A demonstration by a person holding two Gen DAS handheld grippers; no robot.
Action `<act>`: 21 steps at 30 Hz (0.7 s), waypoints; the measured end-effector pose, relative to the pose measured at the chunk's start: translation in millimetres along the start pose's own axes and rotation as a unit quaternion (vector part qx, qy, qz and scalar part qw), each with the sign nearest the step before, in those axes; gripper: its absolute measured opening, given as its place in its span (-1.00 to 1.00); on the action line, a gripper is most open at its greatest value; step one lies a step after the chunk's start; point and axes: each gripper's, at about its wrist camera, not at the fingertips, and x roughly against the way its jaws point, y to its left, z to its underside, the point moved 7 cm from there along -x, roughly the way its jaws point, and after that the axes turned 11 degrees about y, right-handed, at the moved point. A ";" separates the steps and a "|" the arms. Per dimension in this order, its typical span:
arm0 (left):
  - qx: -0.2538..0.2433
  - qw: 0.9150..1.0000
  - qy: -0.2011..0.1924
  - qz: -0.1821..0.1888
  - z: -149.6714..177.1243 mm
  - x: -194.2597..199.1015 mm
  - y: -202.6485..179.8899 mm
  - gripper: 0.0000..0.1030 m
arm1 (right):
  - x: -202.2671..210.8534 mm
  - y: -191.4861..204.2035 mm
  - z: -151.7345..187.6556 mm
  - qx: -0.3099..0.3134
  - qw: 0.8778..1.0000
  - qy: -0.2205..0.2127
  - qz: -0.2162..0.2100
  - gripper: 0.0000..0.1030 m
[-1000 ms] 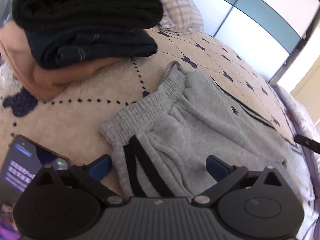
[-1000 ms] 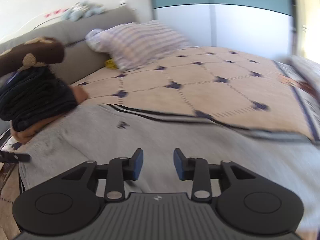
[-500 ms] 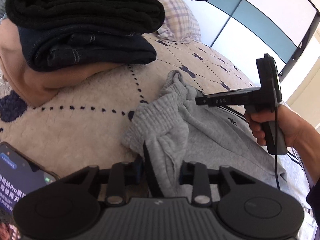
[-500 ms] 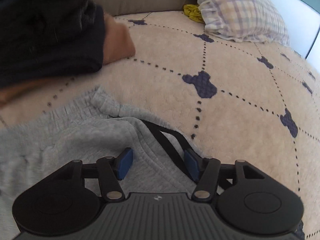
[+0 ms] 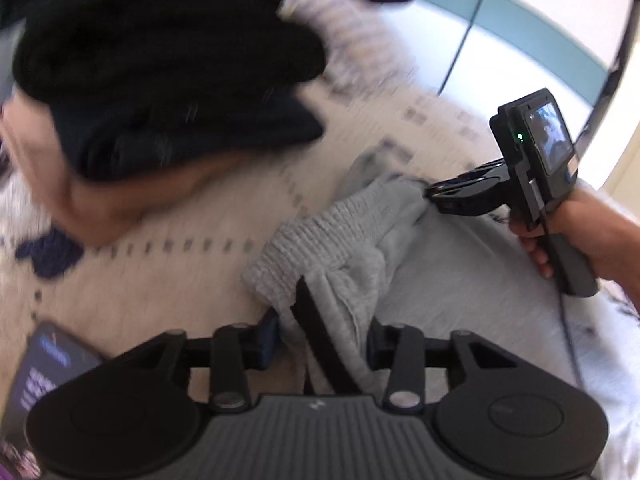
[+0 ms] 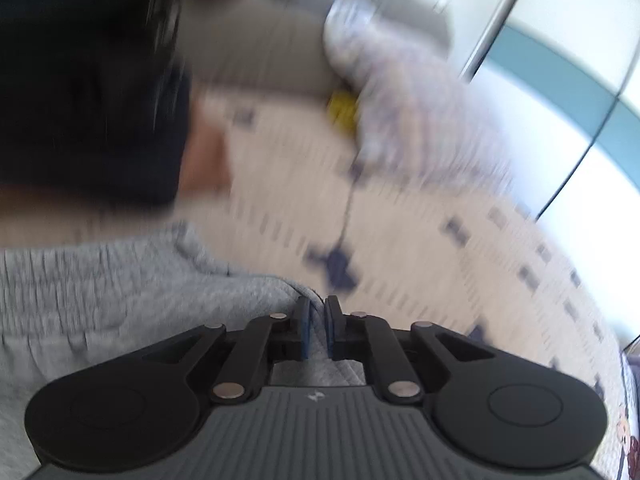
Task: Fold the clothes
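Observation:
Grey sweatpants (image 5: 440, 280) with black side stripes lie on the cream bedspread (image 5: 160, 280). My left gripper (image 5: 322, 338) has the near corner of the bunched waistband, stripes included, filling the gap between its pads; its jaws are opening slightly. In the left wrist view my right gripper (image 5: 432, 196), held by a hand, meets the waistband's far corner. In the right wrist view the right gripper (image 6: 318, 328) is closing, with a thin fold of the grey sweatpants (image 6: 120, 288) pinched between its blue pads.
A stack of dark folded clothes (image 5: 168, 80) on a tan garment sits at the back left. A lit phone (image 5: 44, 372) lies near the left gripper. A checked pillow (image 6: 400, 100) and a yellow item (image 6: 342, 110) lie by the headboard.
The left gripper closed from wide open onto the striped waistband corner, bunching it. The right gripper swung over to the waistband's far corner and closed on the cloth.

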 end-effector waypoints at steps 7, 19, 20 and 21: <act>-0.078 0.992 -0.081 -0.060 -23.6 61.5 -9.4 0.64 | 67.8 -39.5 2.5 -0.125 0.990 -0.069 0.001 -0.20; -0.246 0.967 -0.027 0.061 -32.9 22.8 -144.0 0.87 | 242.5 -90.7 200.1 -0.308 0.945 0.023 -0.108 0.32; -0.257 0.964 -0.023 0.057 -30.8 10.5 -155.0 0.87 | 249.9 -90.5 219.8 -0.331 0.937 0.027 -0.111 0.36; -0.267 0.962 -0.019 0.054 -28.6 -1.8 -165.7 0.87 | 257.2 -90.3 239.5 -0.355 0.927 0.031 -0.114 0.40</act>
